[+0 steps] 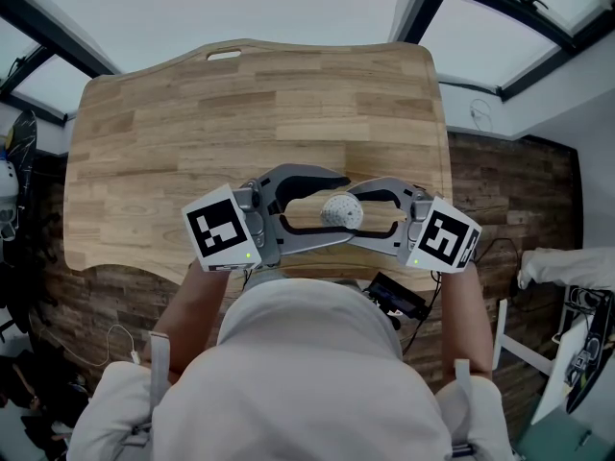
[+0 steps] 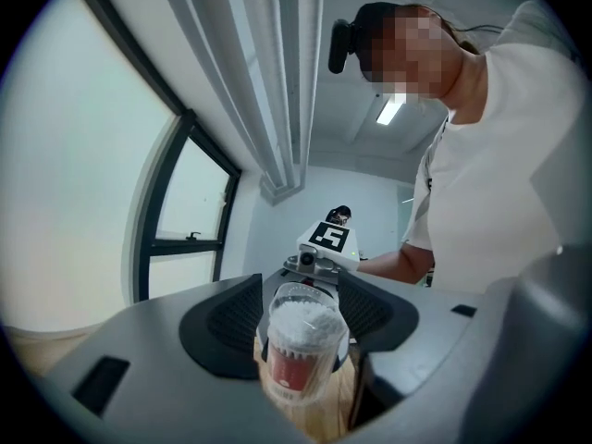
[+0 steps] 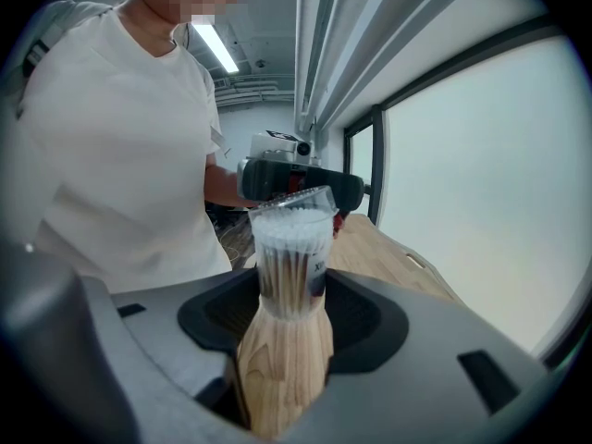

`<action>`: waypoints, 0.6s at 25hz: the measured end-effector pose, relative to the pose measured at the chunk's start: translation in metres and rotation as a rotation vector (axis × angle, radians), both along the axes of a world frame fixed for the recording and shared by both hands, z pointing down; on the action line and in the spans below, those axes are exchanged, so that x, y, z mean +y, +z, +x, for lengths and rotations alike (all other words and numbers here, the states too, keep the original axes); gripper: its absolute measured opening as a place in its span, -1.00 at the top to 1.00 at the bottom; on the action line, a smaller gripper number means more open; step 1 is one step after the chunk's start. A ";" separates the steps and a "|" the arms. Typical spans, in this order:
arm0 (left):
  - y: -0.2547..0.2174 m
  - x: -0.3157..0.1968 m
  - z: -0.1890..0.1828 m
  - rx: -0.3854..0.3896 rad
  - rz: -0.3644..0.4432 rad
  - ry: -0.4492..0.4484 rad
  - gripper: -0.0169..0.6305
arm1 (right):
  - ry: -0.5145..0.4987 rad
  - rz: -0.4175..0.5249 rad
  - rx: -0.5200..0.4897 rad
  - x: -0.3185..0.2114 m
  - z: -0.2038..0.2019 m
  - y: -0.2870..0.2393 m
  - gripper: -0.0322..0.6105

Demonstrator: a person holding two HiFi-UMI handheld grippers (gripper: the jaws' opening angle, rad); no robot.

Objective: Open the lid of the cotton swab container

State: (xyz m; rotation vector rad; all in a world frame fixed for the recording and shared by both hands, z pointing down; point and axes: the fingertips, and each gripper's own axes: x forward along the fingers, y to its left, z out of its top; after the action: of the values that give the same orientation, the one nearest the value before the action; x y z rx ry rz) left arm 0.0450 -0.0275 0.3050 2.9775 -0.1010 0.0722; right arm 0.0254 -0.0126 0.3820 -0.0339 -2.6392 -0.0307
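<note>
**Both grippers on the tub, lid not yet off**

The cotton swab container (image 3: 289, 248) stands upright on the wooden table (image 1: 192, 133), caught between the two grippers, which meet nose to nose around it. The right gripper (image 3: 291, 308) has its fingers (image 3: 370, 317) pressed on the clear body, low down, with the swab tips rising above them. The left gripper (image 2: 303, 331) comes from the opposite side and sits higher. Its fingers (image 2: 227, 326) pinch the container near the top, with the lid (image 2: 303, 302) between and just above them (whether they bear on the lid alone or straddle its seam I cannot tell). The lid looks seated, perhaps slightly tilted.

Likely trouble from here:
- If the left fingers span the seam, squeezing would clamp the lid on, not free it.
- Slick plastic under the right fingers could slip, so the whole tub would lift or twist with the lid.
- A hard pull could let the lid go suddenly and scatter swabs beyond both sets of fingertips.
- Too firm a pinch could buckle the thin wall.
</note>
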 end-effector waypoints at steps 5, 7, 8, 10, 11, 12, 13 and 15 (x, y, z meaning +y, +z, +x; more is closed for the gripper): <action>0.005 0.007 0.004 -0.012 -0.036 0.056 0.12 | -0.001 -0.001 0.002 0.001 0.000 0.000 0.17; 0.007 0.008 0.004 -0.021 -0.028 0.058 0.12 | -0.002 -0.003 0.007 0.002 -0.001 0.001 0.17; 0.007 0.009 0.005 -0.021 -0.023 0.058 0.12 | -0.002 -0.005 0.011 0.002 0.000 0.002 0.17; 0.006 0.009 0.005 -0.020 -0.015 0.057 0.12 | 0.000 -0.009 0.017 0.002 0.001 0.004 0.17; 0.005 0.009 0.005 -0.021 -0.011 0.056 0.13 | 0.000 -0.010 0.020 0.002 0.001 0.005 0.17; 0.005 0.009 0.004 -0.023 -0.008 0.056 0.15 | 0.000 -0.012 0.021 0.002 0.001 0.006 0.17; 0.004 0.008 0.004 -0.023 -0.005 0.055 0.19 | 0.000 -0.011 0.019 0.002 0.001 0.006 0.17; 0.002 0.008 0.002 -0.021 -0.002 0.051 0.25 | -0.002 -0.008 0.005 0.002 -0.001 0.006 0.17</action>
State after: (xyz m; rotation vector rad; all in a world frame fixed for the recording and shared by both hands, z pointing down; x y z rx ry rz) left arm 0.0470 -0.0200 0.3074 2.9777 -0.0274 0.1094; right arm 0.0247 -0.0107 0.3881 -0.0396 -2.6346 -0.0202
